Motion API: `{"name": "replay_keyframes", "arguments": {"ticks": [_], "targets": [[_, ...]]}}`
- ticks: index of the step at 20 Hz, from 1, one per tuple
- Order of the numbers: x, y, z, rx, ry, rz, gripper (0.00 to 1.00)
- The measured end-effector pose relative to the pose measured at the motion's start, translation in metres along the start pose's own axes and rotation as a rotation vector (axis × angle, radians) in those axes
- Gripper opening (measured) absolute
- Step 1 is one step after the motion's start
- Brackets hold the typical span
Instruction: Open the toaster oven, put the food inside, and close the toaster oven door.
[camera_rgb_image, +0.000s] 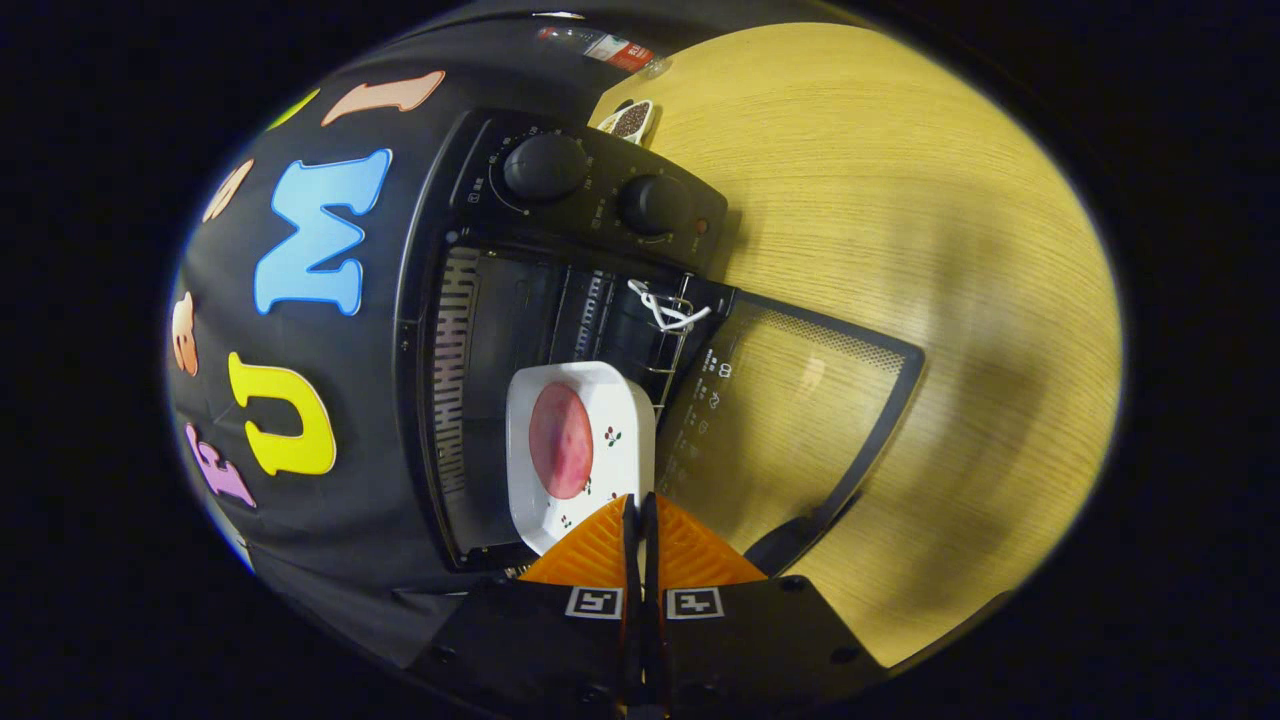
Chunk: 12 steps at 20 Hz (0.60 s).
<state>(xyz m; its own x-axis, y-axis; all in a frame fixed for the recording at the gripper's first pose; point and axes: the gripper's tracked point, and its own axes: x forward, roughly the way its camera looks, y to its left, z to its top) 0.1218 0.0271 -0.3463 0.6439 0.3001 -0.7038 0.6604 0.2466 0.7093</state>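
Gripper view: gripper (640, 508) clenched on near rim of rigid, likely slippery, breakable white square plate (625, 420) carrying pink food.

Open black toaster oven (560, 250) holds white plate (620, 420) of pink food (560, 440).

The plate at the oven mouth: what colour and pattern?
White plate with small cherry motifs, shown in the gripper view; gripper shut on its rim.

Dim warm light, soft shadows, fisheye-warped edges
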Motion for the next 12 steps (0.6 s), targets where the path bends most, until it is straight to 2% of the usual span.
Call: {"name": "replay_keyframes", "arguments": {"ticks": [7, 12], "targets": [[0.033, 0.024, 0.012, 0.064, -0.102, 0.028, 0.02], [0.05, 0.031, 0.017, 0.091, -0.135, 0.014, 0.02]]}}
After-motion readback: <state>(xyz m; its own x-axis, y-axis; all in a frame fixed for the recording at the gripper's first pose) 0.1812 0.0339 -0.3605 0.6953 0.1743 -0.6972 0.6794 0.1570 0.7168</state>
